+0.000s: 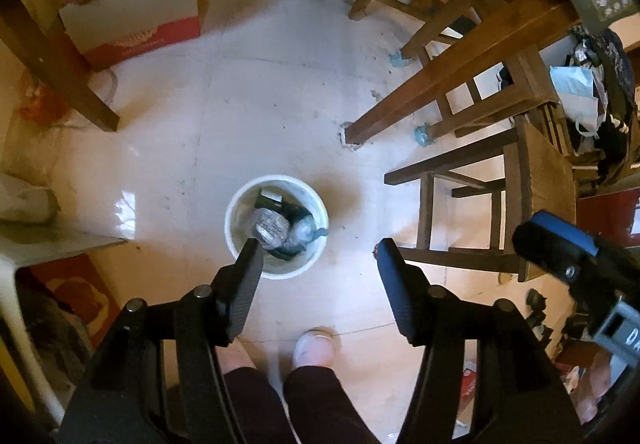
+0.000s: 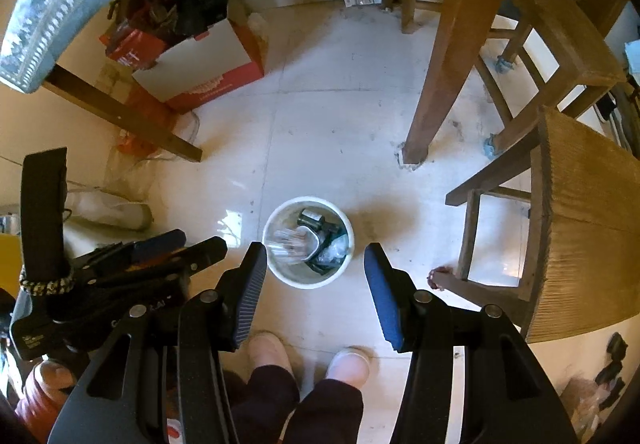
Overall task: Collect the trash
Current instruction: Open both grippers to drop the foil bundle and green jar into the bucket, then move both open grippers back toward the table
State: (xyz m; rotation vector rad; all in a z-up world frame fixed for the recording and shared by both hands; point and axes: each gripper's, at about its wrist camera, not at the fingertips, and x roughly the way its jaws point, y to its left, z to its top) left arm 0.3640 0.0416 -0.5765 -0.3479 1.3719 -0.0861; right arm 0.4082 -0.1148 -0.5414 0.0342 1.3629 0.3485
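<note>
White bin (image 1: pixel 276 226) of trash on floor below both grippers, left gripper (image 1: pixel 318 258) and right gripper (image 2: pixel 316 264) parted, empty

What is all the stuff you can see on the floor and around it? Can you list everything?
bin: one, white, on the floor in the middle, holding dark and clear wrapped rubbish
cardboard box: one, red and white, by the far wall, full of dark things
table legs: brown wood, standing on the tiles
stool: one, brown wood, at the right
floor: pale tiles, scuffed
person's feet: two, in pale slippers, with dark trousers, near the bottom edge
left gripper: black fingers apart, nothing between them, above the bin
right gripper: black and blue fingers apart, nothing between them, above the bin
</note>
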